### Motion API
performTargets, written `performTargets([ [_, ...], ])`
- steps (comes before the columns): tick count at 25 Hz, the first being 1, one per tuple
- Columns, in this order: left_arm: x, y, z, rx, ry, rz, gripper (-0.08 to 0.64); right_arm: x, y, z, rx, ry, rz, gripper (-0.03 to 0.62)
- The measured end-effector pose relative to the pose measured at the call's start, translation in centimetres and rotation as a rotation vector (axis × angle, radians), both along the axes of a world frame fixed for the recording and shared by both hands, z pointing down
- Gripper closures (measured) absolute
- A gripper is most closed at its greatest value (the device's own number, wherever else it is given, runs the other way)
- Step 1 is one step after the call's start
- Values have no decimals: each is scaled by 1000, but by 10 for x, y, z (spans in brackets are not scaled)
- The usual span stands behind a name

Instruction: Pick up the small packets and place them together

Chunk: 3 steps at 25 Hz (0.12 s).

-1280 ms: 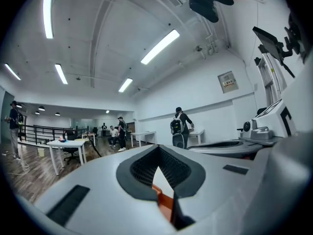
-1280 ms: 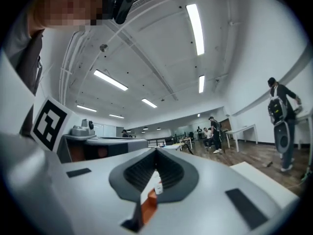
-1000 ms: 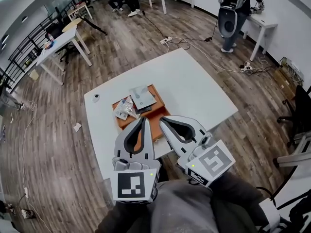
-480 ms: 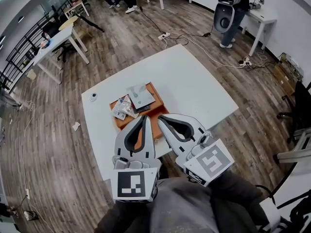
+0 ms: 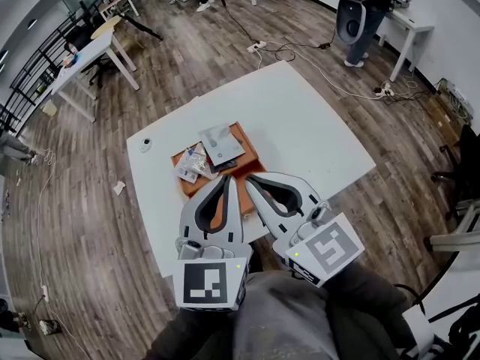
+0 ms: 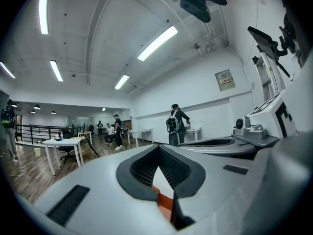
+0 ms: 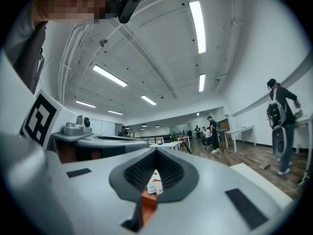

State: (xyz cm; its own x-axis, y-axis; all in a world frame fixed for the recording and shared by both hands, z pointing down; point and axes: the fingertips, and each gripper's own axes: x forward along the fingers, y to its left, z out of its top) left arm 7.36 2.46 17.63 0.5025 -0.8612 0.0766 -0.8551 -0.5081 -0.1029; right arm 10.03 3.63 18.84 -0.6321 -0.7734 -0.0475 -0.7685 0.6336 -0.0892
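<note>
- Your left gripper has its jaws pressed together at the tips, with nothing held between them. It hangs above the near part of the orange tray, pointing toward 12 o'clock.
- Your right gripper is also closed and empty. It sits just beside the left one, at its 3 o'clock, with its tips leaning toward 11 o'clock.
- The small packets lie in a loose heap on the tray's far left part, at 10 o'clock from your gripper tips. They are too small for you to tell which way each one points.
- A larger flat grey packet touches the heap at its 2 o'clock. Its long axis runs roughly from 11 to 5 o'clock.
- The tray rests on the white table.
</note>
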Motion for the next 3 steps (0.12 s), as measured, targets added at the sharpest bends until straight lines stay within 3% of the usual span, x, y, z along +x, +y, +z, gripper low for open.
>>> performTargets([
  [3, -2, -4, 3, -10, -2, -2, 560, -2, -5, 2, -1, 1, -4, 588],
])
